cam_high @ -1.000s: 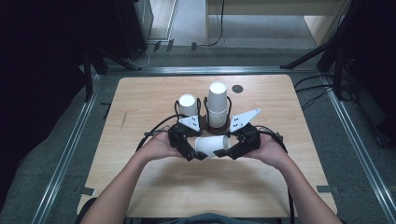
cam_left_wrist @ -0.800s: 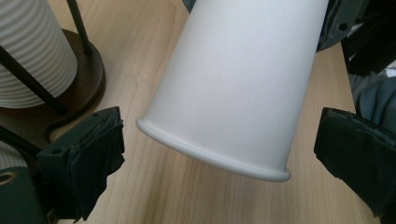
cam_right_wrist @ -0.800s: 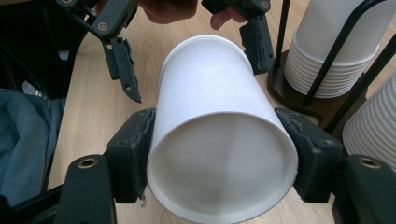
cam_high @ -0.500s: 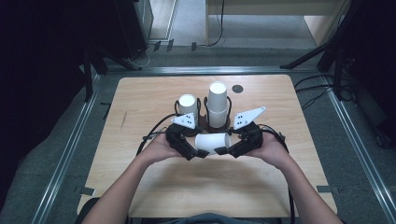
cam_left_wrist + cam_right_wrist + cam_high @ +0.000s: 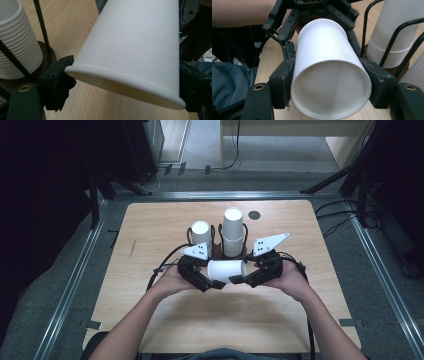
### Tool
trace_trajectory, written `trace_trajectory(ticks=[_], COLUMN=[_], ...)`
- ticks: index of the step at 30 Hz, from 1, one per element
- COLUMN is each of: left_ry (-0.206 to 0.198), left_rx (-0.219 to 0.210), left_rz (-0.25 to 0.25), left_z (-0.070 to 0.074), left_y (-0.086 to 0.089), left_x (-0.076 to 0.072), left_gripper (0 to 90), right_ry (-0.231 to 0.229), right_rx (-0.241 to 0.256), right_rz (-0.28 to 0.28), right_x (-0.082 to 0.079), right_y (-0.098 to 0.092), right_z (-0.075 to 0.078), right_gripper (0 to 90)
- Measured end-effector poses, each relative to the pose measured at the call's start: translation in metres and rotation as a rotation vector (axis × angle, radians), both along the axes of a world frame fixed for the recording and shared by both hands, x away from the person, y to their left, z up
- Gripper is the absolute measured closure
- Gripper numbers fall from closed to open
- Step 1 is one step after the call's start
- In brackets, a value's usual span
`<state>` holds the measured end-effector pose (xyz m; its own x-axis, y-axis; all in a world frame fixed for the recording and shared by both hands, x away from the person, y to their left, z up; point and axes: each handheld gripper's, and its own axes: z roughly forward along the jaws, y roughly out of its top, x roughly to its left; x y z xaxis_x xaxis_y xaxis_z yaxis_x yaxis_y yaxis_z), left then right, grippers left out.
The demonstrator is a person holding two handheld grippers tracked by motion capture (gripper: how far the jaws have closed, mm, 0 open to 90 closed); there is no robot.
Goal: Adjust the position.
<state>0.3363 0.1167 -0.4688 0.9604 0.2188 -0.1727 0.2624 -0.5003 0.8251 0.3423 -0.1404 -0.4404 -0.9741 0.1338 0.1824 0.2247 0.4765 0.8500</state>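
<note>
Seemingly both the left gripper (image 5: 216, 284) and right gripper (image 5: 240, 280) clasp one white paper cup (image 5: 226, 270).

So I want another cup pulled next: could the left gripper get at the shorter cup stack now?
Probably not yet: the left gripper is shut on the paper cup, though the shorter stack stands close behind it.
</note>
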Motion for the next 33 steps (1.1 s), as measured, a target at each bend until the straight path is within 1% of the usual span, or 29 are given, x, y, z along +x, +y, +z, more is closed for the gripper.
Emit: trace_trajectory(ticks=[3,7,9,10,11,13,14,15,16,19,20,21,22,25,26,28,29,30,33], left_ry=[-0.008,0.006,0.015,0.013,0.022,0.034,0.044,0.04,0.045,0.053,0.044,0.045,0.03,0.031,0.039,0.032,0.046,0.052,0.063], left_rx=[0.006,0.026,0.034,0.035,0.037,0.04,0.046,0.06,0.072,0.103,0.11,0.121,0.134,0.147,0.15,0.163,0.162,0.166,0.199], left_rz=[-0.011,-0.02,-0.022,-0.016,-0.011,0.005,0.01,0.013,0.012,0.015,0.022,0.025,0.032,0.035,0.037,0.039,0.036,0.036,0.02], left_z=[0.001,0.001,0.003,0.004,0.005,0.006,0.007,0.007,0.008,0.011,0.013,0.014,0.017,0.022,0.024,0.027,0.028,0.028,0.027], left_y=[0.001,0.001,0.001,0.002,0.003,0.006,0.007,0.008,0.008,0.01,0.011,0.012,0.013,0.016,0.017,0.019,0.019,0.019,0.018], left_x=[-0.001,0.0,0.0,0.001,0.001,0.002,0.003,0.003,0.003,0.004,0.004,0.004,0.005,0.007,0.008,0.01,0.012,0.013,0.015], left_gripper=[20.0,23.1,23.5,23.6,23.5,23.5,23.5,23.5,23.5,23.5,23.5,23.5,23.5,23.5,23.5,23.5,23.5,23.5,23.5], right_ry=[0.008,0.014,0.02,0.022,0.021,0.02,0.019,0.017,0.016,0.003,0.002,0.002,0.001,-0.015,-0.018,-0.027,-0.033,-0.041,-0.056], right_rx=[0.0,-0.008,-0.015,-0.023,-0.033,-0.053,-0.064,-0.077,-0.086,-0.119,-0.129,-0.136,-0.143,-0.162,-0.167,-0.174,-0.18,-0.179,-0.187], right_rz=[0.002,0.008,0.007,0.002,0.0,0.006,-0.001,-0.007,-0.011,-0.023,-0.026,-0.027,-0.028,-0.032,-0.035,-0.035,-0.036,-0.027,-0.017], right_x=[0.0,0.0,0.0,0.0,0.0,0.0,0.0,0.0,0.0,0.0,0.0,0.001,0.001,0.001,0.001,0.001,0.001,0.001,-0.001], right_y=[-0.001,-0.001,-0.001,0.0,0.0,0.0,-0.001,-0.001,-0.001,0.0,0.0,0.001,0.001,0.003,0.003,0.004,0.004,0.005,0.007], right_z=[0.0,-0.001,-0.001,-0.002,-0.002,-0.004,-0.004,-0.005,-0.006,-0.009,-0.01,-0.011,-0.011,-0.013,-0.014,-0.015,-0.015,-0.016,-0.016], right_gripper=[33.3,33.7,32.0,29.1,27.5,26.7,25.9,24.7,24.2,23.6,23.6,23.6,23.6,23.6,23.6,23.6,24.0,25.2,25.6])
